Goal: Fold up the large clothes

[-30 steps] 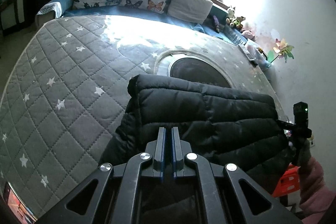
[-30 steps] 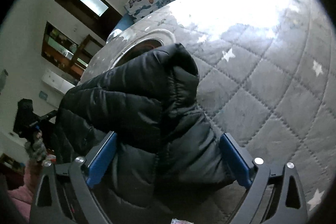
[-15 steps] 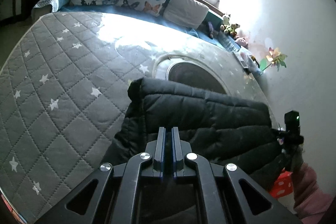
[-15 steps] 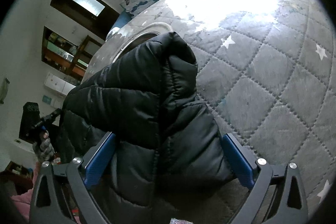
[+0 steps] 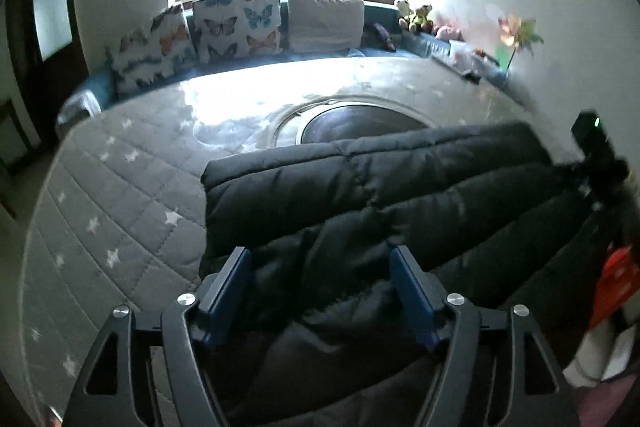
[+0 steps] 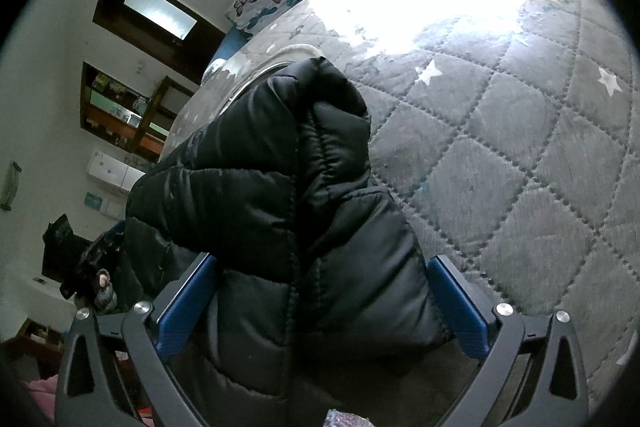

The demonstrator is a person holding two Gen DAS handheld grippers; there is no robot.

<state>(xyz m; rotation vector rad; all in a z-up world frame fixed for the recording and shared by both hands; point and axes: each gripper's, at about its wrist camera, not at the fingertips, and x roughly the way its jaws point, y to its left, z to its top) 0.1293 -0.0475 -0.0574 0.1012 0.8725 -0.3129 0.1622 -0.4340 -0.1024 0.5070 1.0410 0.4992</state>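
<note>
A black puffer jacket [image 5: 372,195] lies folded on the grey star-quilted bed cover [image 5: 120,195]. My left gripper [image 5: 320,267] is open, its blue-padded fingers [image 5: 232,283] apart over the jacket's near edge. In the right wrist view the same jacket [image 6: 272,195] bulges up between the open blue fingers [image 6: 456,303] of my right gripper [image 6: 320,291], which straddles its end on the quilt [image 6: 520,155]. The right gripper also shows at the far right of the left wrist view [image 5: 596,151].
Butterfly pillows [image 5: 236,25] and a plain cushion [image 5: 326,23] line the back under the window. Stuffed toys [image 5: 416,13] and a flower [image 5: 516,35] stand at the right wall. A dark round patch [image 5: 360,119] marks the quilt. Shelves [image 6: 124,111] show at left.
My left gripper has opened and let go of the jacket, and its view has tilted up toward the window. My right gripper stays open around the jacket's end.
</note>
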